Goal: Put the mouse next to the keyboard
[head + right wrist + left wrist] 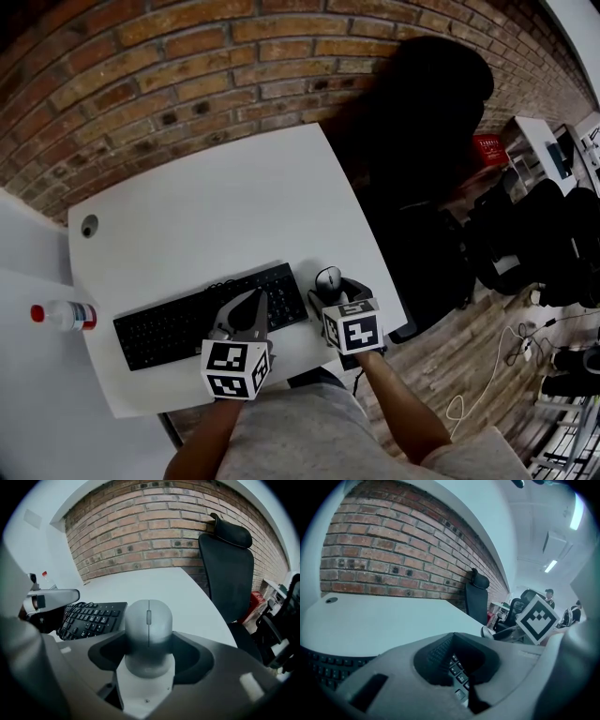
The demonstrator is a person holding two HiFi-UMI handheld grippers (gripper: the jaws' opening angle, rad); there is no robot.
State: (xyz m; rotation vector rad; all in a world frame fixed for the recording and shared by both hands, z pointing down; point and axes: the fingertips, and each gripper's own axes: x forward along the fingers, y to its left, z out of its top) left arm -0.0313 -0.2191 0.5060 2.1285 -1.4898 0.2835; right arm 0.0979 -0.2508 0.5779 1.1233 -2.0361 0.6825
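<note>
Jaws of right gripper (333,292) clamp rounded grey plastic mouse (148,620) beside flat black keyboard (178,328). Seat it flat before releasing; left gripper (253,298) is pinched together

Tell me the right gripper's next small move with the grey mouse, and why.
Probably open the right gripper and release the grey computer mouse: the jaws grip its sides, and it is already beside the right end of the black keyboard. Whether it touches the white desk is unclear; lower first if not.
</note>
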